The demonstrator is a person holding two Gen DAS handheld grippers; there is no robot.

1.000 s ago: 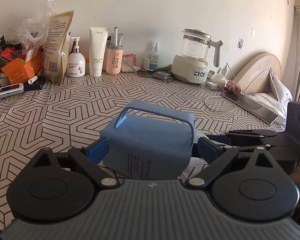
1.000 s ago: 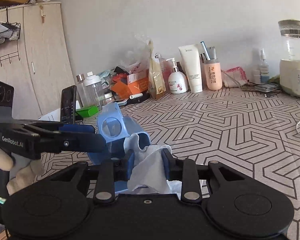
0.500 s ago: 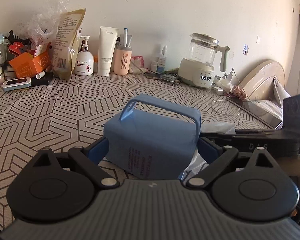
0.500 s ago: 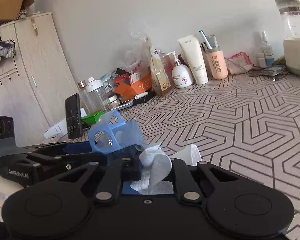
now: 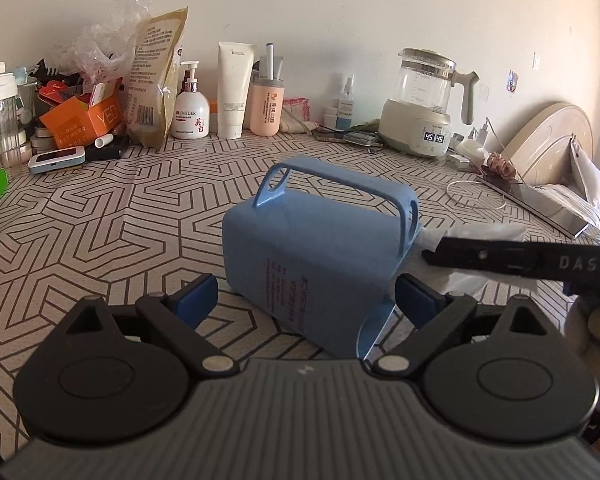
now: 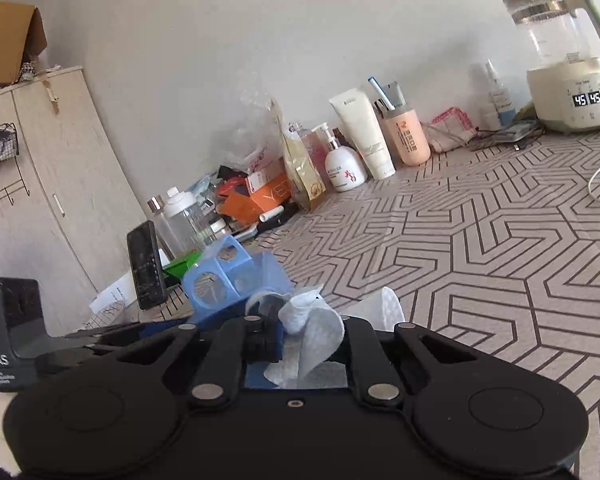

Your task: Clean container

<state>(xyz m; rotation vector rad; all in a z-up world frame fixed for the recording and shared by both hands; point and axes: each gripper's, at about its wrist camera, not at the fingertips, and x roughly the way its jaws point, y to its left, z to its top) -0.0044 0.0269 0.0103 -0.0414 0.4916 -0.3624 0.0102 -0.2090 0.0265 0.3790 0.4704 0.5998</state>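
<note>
1. I am keeping the blue container (image 5: 320, 256) tipped on its side on the patterned table (image 5: 100, 216), well in front of the kettle (image 5: 424, 108).
2. My left gripper (image 5: 306, 296) is standing wide, its pads apart from the container's walls rather than pressing them.
3. My right gripper (image 6: 308, 340) is pinching the white wipe (image 6: 312, 332), its jaws easing open slightly, at the container's open end.
4. To wipe well, I judge I should steady the container first, then push the wipe inside with short strokes.
</note>
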